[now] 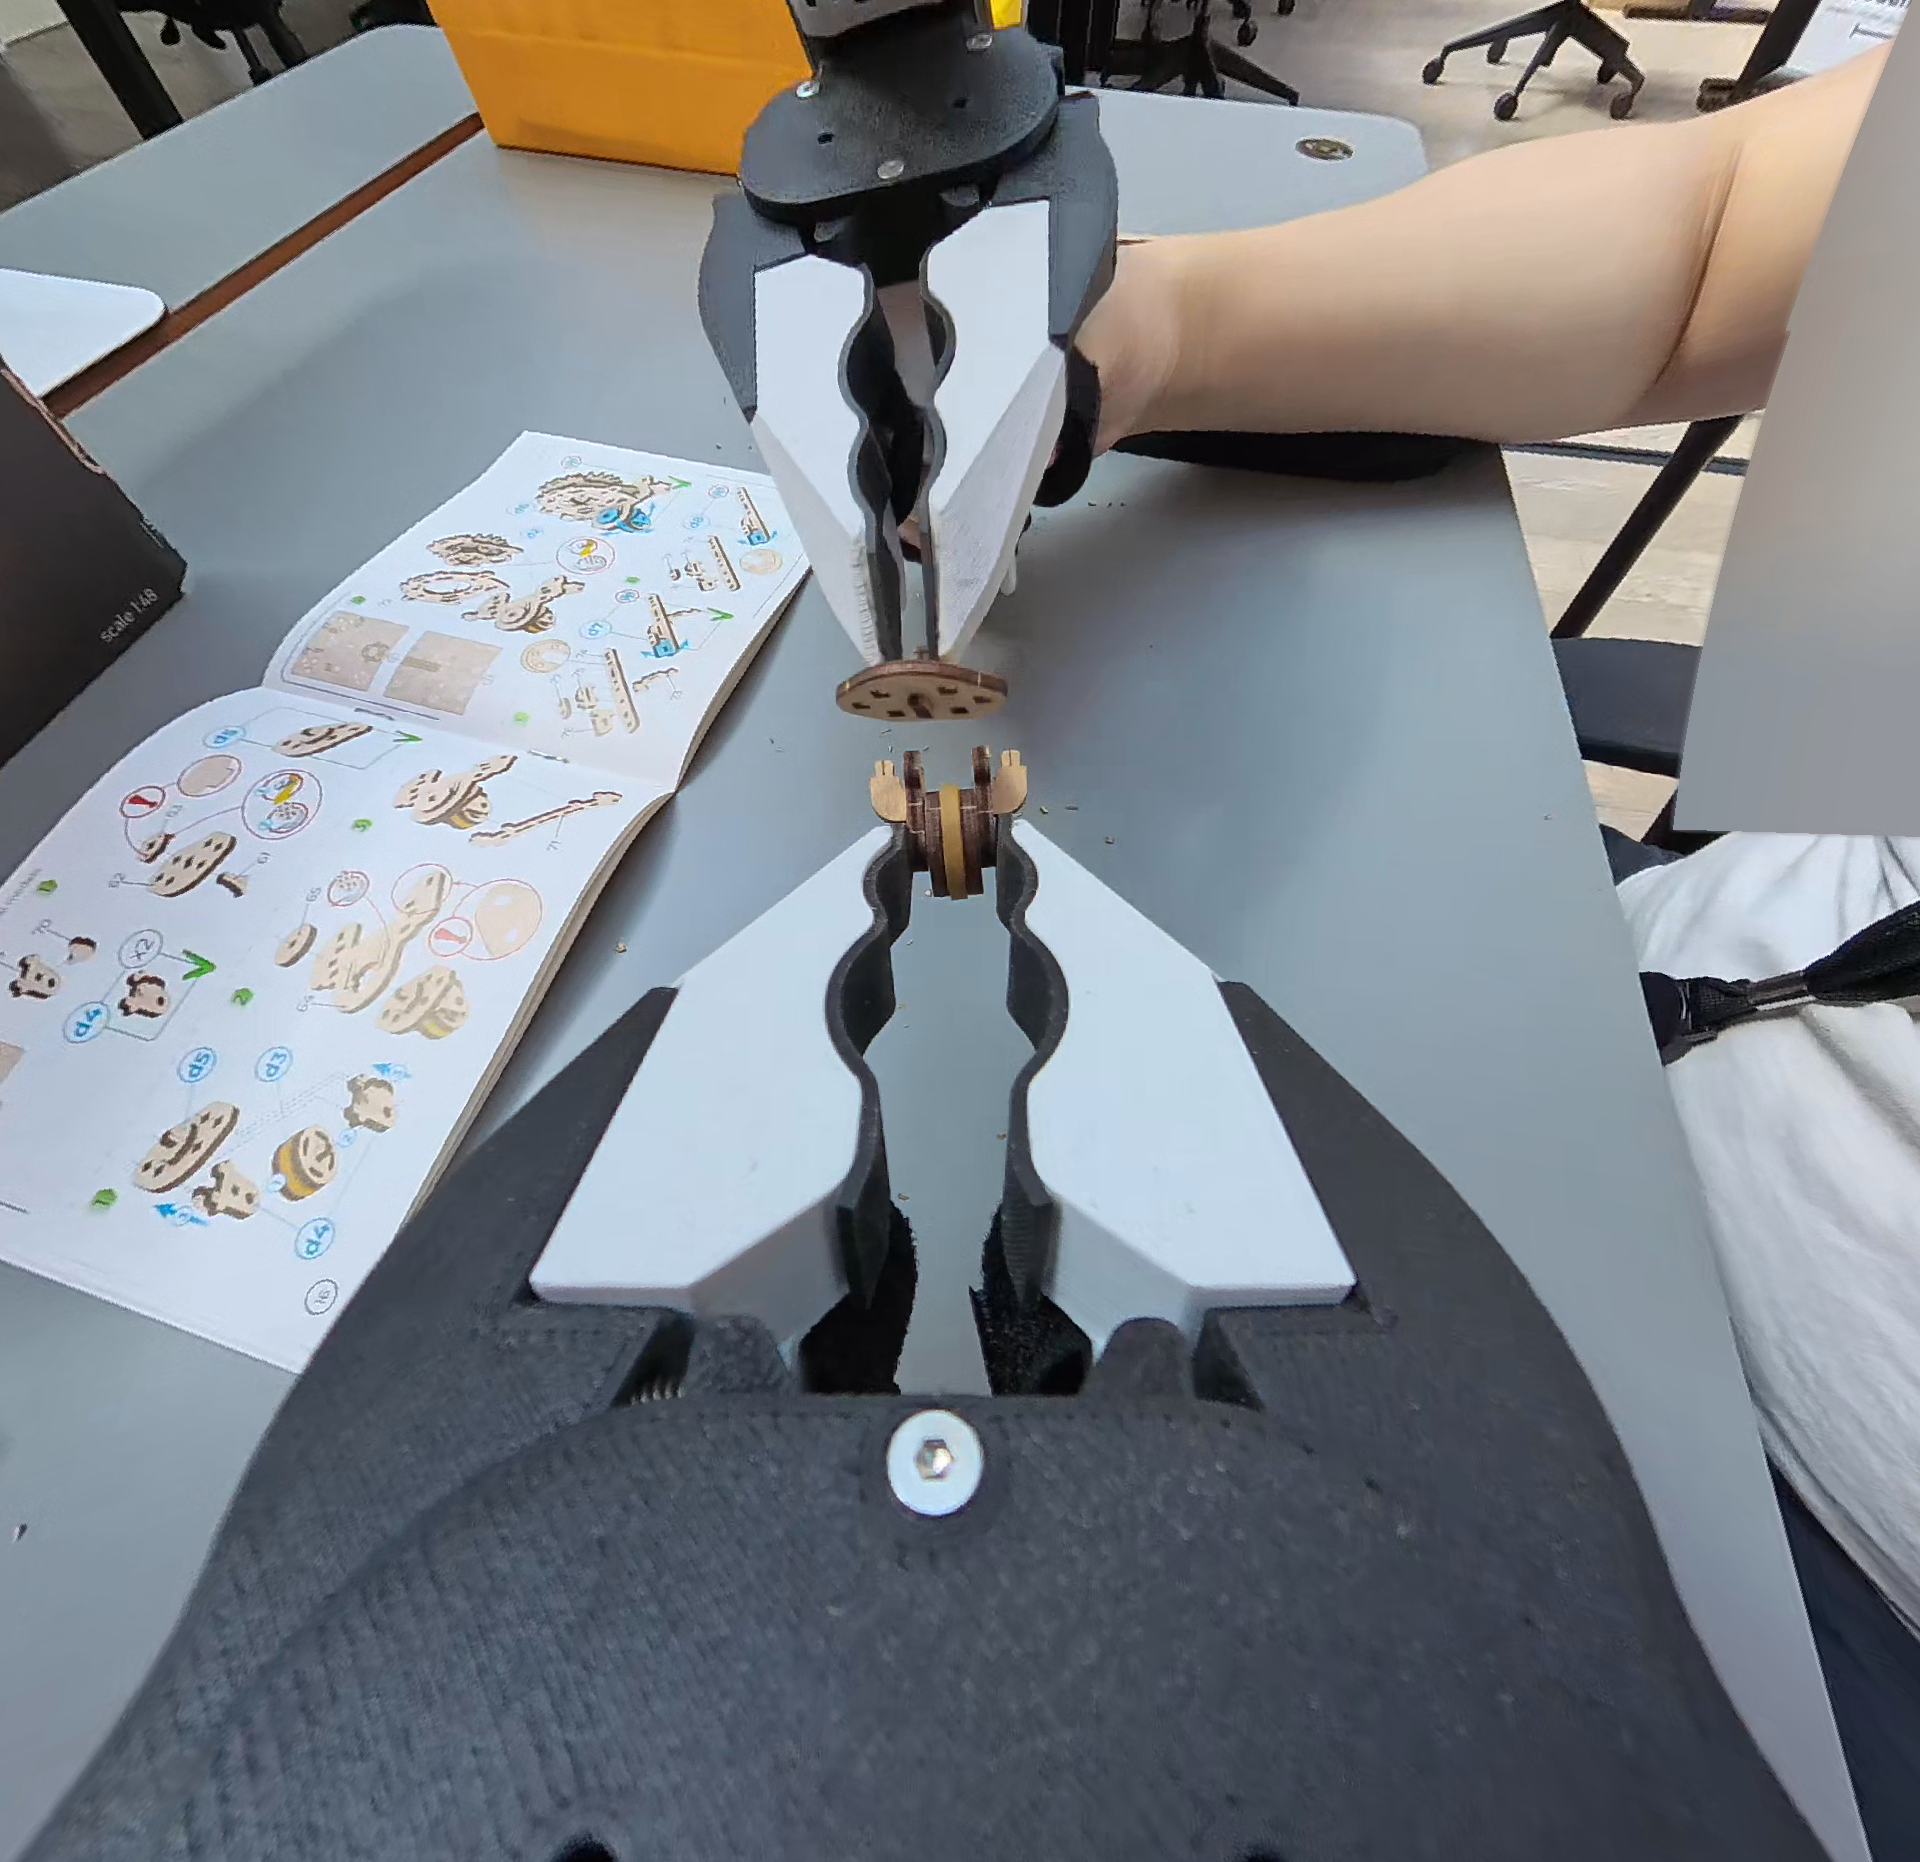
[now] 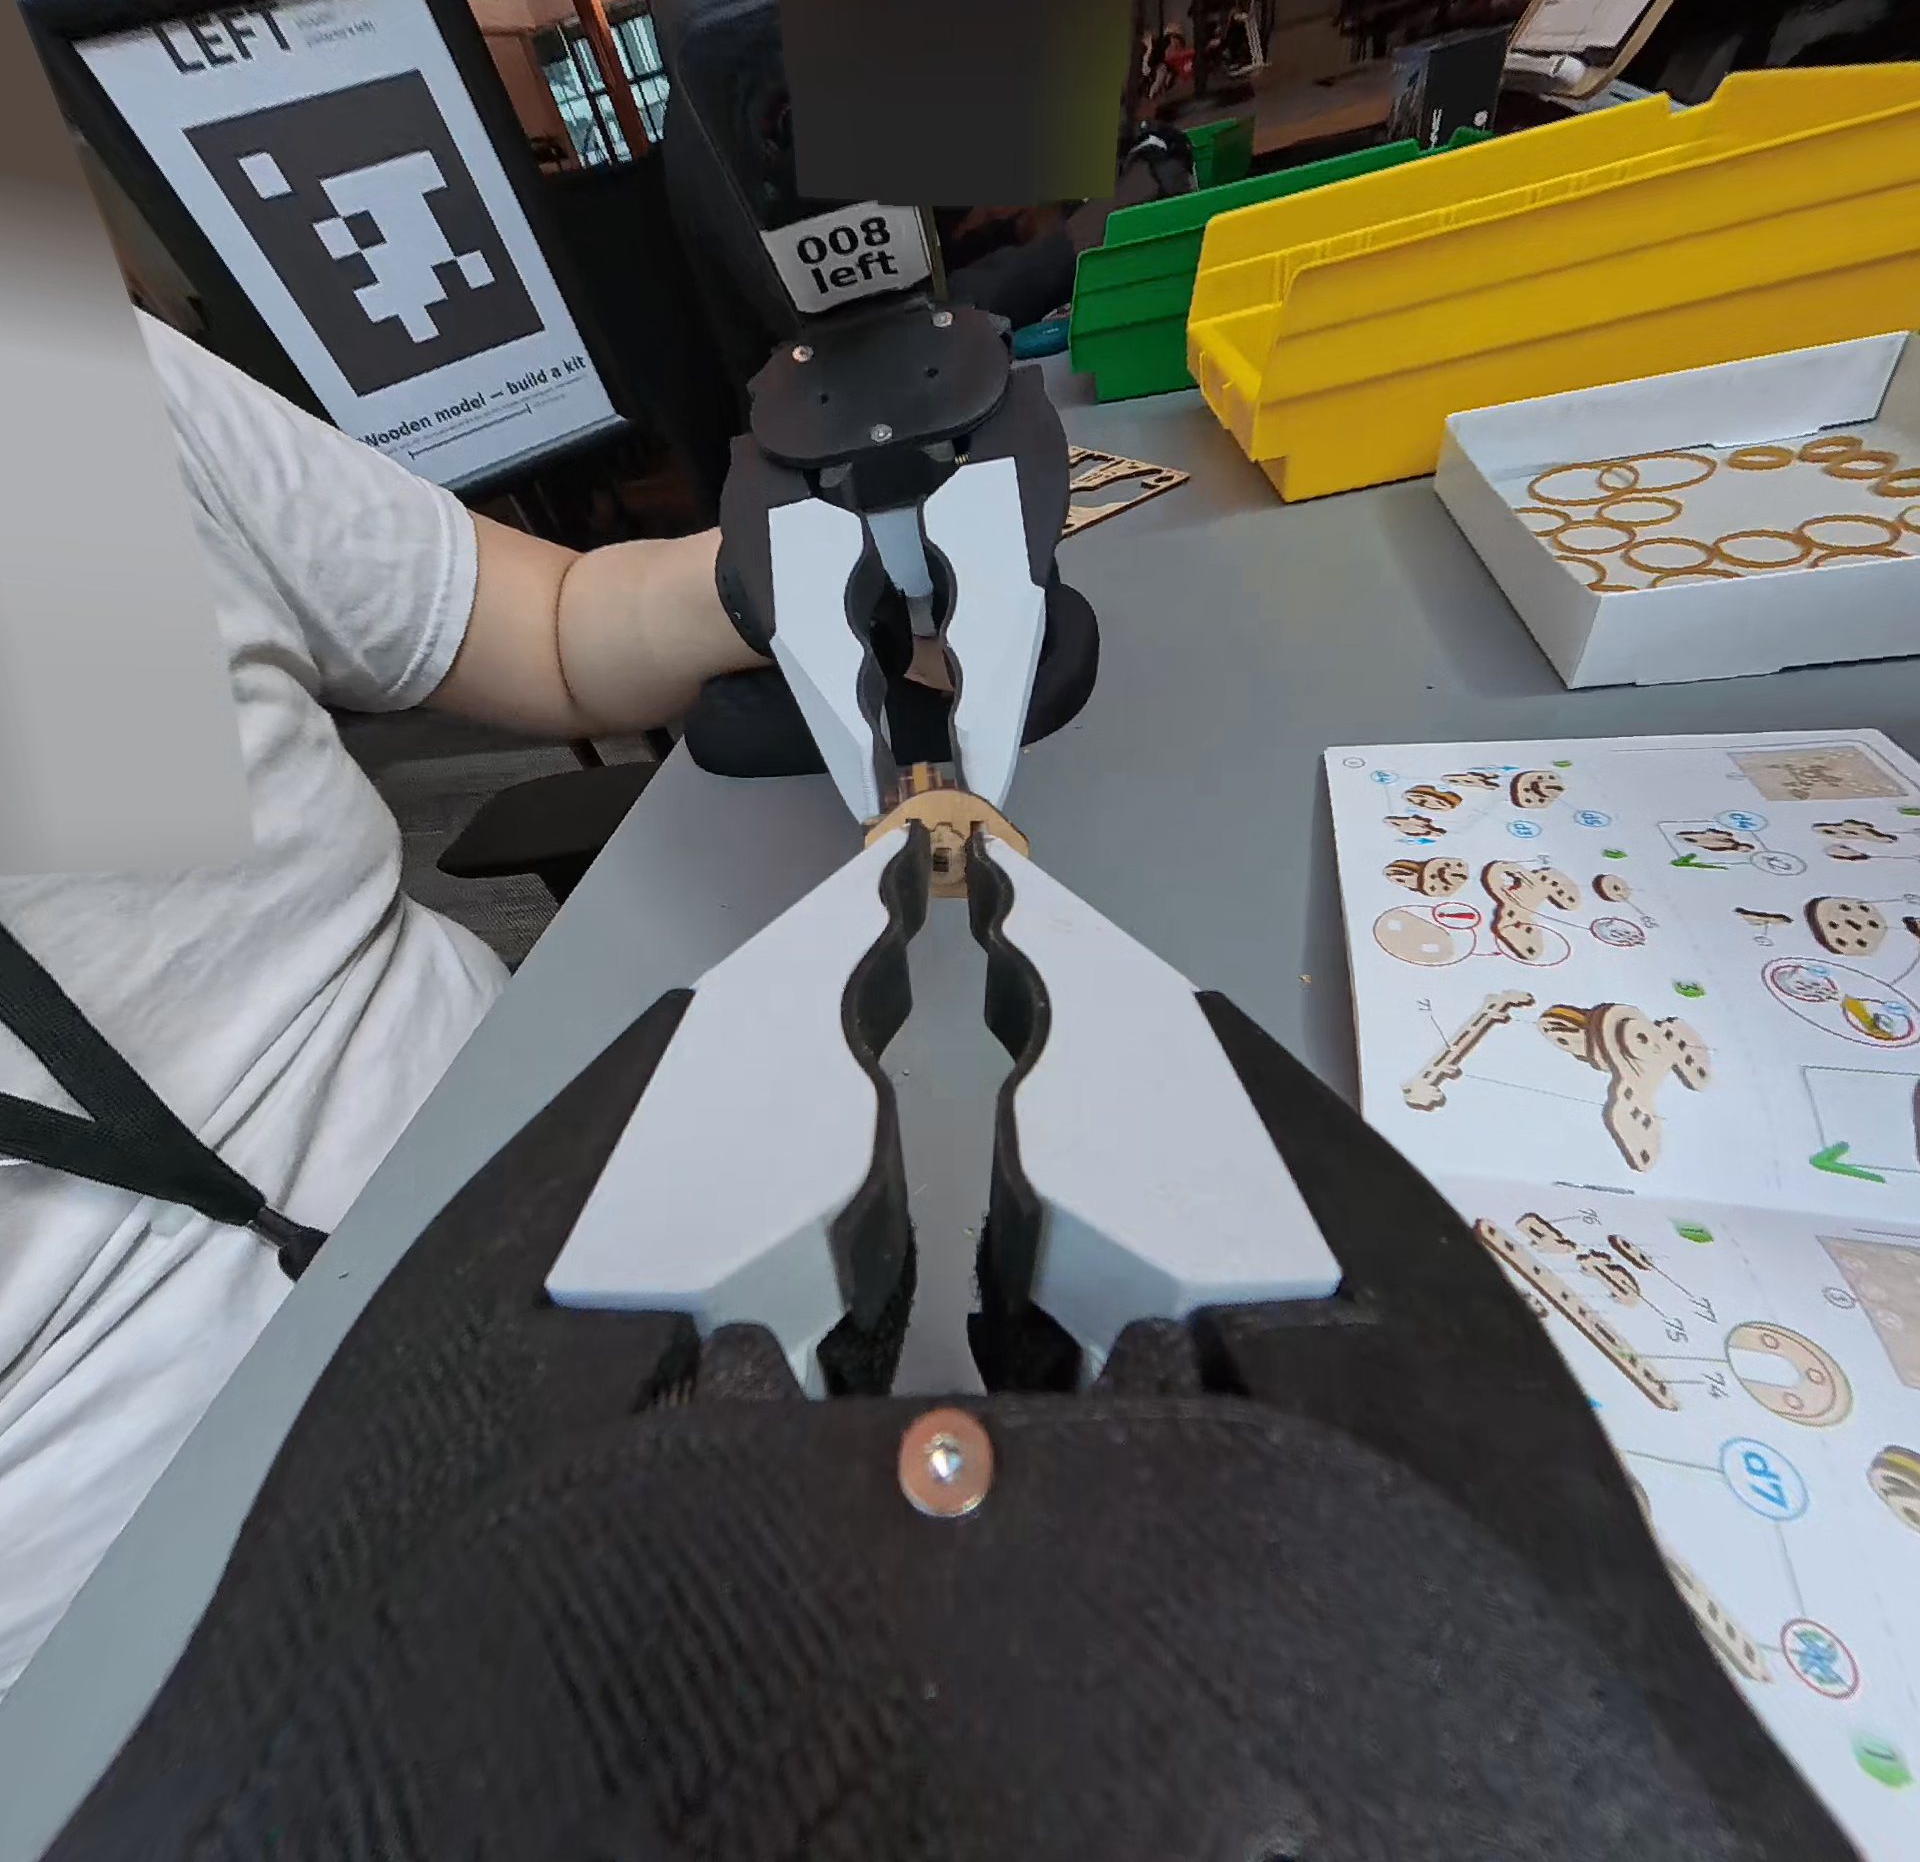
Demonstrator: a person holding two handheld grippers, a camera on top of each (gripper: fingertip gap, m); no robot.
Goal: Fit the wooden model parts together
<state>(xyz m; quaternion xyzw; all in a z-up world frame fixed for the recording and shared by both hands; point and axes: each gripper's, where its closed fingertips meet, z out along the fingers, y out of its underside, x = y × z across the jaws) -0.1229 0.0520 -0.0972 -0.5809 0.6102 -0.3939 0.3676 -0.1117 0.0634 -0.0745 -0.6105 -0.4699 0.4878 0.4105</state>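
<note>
1. The small wooden hub (image 1: 951,825), a stack of dark and pale discs with pronged tabs pointing forward, sits clamped at the tips of my left gripper (image 1: 951,856). I hold it by its flanks so the tabs stay free to enter the other part.
2. Facing it is the slotted wooden disc (image 1: 922,690), pinched by its edge or central stub in my right gripper (image 1: 914,649), jaws pressed nearly together on it. It is turned so its slotted face looks at the tabs.
3. In the left wrist view the two parts are near but apart, both lifted clear of the grey table (image 1: 1299,773); in the right wrist view the disc (image 2: 943,825) hides the hub, so I cannot tell the gap from there.
4. I judge this to be the alignment step: tabs must meet slots squarely, or the thin prongs could snap.
5. The open instruction booklet (image 1: 343,846) lies flat to the left of my left gripper, placed where I can check the drawings.
6. Farther off stand a white tray of wooden rings (image 2: 1662,524) and yellow bins (image 2: 1558,285), spare stock kept out of the working space.
</note>
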